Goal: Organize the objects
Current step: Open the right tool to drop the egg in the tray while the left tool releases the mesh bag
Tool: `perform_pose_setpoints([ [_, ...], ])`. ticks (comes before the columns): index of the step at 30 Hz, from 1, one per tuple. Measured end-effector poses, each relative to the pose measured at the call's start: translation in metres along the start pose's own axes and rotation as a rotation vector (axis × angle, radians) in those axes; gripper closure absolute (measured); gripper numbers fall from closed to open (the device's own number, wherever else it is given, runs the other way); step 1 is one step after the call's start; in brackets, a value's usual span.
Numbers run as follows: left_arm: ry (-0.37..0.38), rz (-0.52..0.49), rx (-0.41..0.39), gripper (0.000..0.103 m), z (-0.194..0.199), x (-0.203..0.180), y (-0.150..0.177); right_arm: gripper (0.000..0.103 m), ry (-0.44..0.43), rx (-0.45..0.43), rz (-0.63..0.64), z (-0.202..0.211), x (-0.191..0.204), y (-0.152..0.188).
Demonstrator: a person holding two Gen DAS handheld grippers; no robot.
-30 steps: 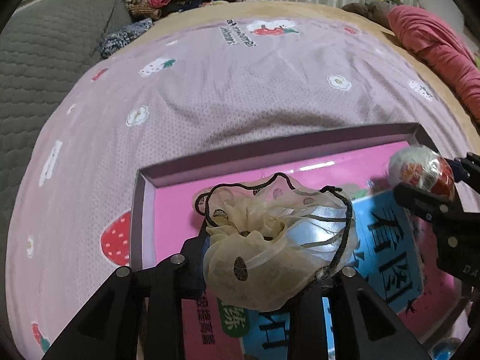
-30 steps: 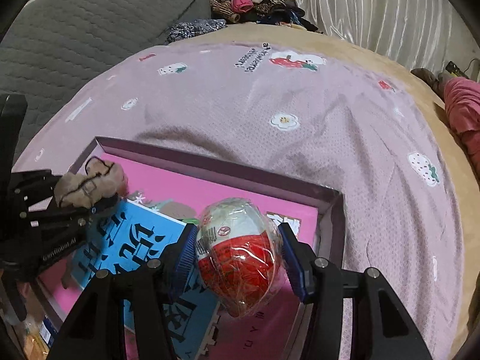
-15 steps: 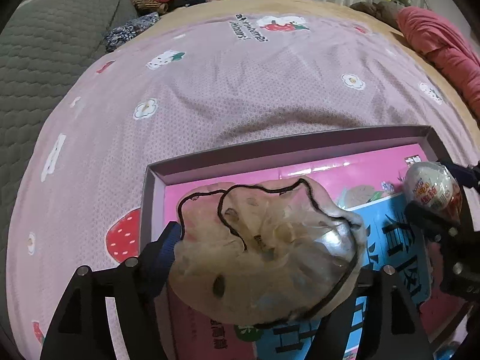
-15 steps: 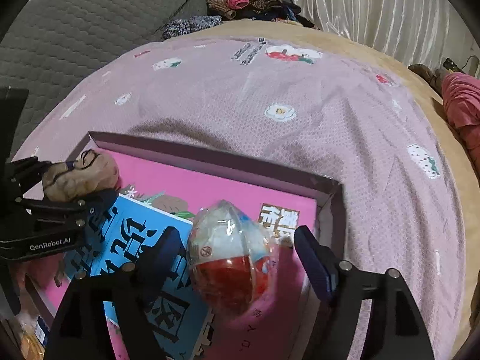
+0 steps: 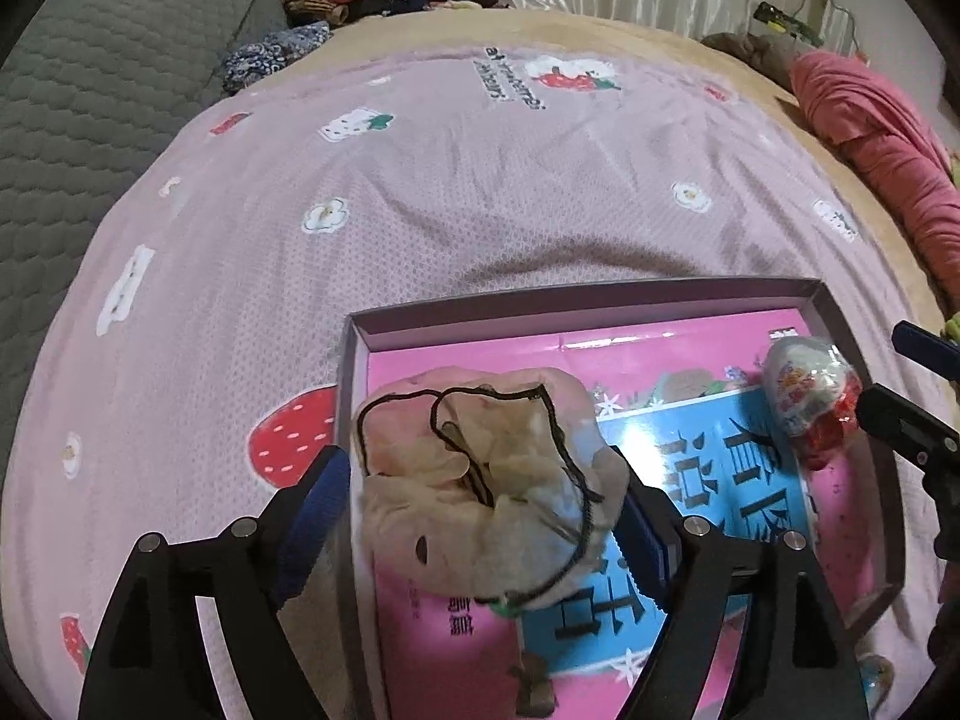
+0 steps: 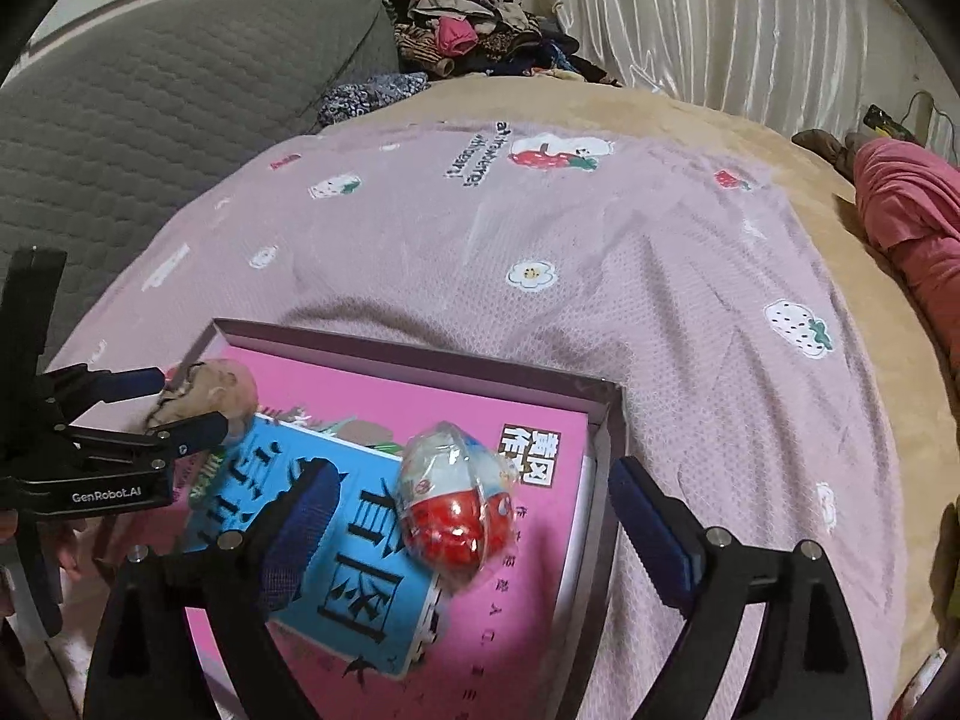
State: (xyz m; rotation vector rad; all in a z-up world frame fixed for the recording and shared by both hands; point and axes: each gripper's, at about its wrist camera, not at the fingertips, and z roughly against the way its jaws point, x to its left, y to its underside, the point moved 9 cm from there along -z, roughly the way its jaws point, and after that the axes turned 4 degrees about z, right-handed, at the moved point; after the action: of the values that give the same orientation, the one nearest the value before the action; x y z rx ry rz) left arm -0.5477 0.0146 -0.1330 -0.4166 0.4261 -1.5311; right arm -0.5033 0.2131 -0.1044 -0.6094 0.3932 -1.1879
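Observation:
A shallow purple box (image 5: pixel 576 309) (image 6: pixel 606 420) lies on the bed with a pink and blue book (image 5: pixel 738 480) (image 6: pixel 354 546) inside. A beige mesh pouch with a black cord (image 5: pixel 486 486) (image 6: pixel 210 390) rests in the box's left part, between the wide-open fingers of my left gripper (image 5: pixel 480 510) (image 6: pixel 174 408). A red and white wrapped toy egg (image 6: pixel 459 504) (image 5: pixel 807 396) lies on the book at the box's right part. My right gripper (image 6: pixel 468 516) is open around the egg without touching it.
The box sits on a pink strawberry-print blanket (image 5: pixel 420 192) over a tan bed. A grey quilted headboard (image 6: pixel 150 108) is at left, a clothes pile (image 6: pixel 474 36) at the back, a pink garment (image 5: pixel 870 120) at right.
Both grippers have opened. The pouch and the egg have dropped from the fingers into the box, and both grippers have drawn back slightly.

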Motion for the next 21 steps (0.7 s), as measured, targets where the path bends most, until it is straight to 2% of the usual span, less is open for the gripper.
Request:
perform_pose_setpoints([
  [4, -0.02, -0.014, -0.017, 0.019, 0.018, 0.001, 0.001, 0.011, 0.011, -0.007, 0.015, 0.018, 0.004, -0.001],
  [14, -0.018, -0.021, -0.04, 0.019, 0.07, -0.001, 0.013, 0.01, 0.024, -0.027, 0.025, 0.068, 0.02, 0.0],
  [21, -0.056, -0.036, -0.106, 0.019, 0.115, 0.0, 0.02, 0.01, 0.028, -0.06, 0.039, 0.102, 0.036, -0.005],
])
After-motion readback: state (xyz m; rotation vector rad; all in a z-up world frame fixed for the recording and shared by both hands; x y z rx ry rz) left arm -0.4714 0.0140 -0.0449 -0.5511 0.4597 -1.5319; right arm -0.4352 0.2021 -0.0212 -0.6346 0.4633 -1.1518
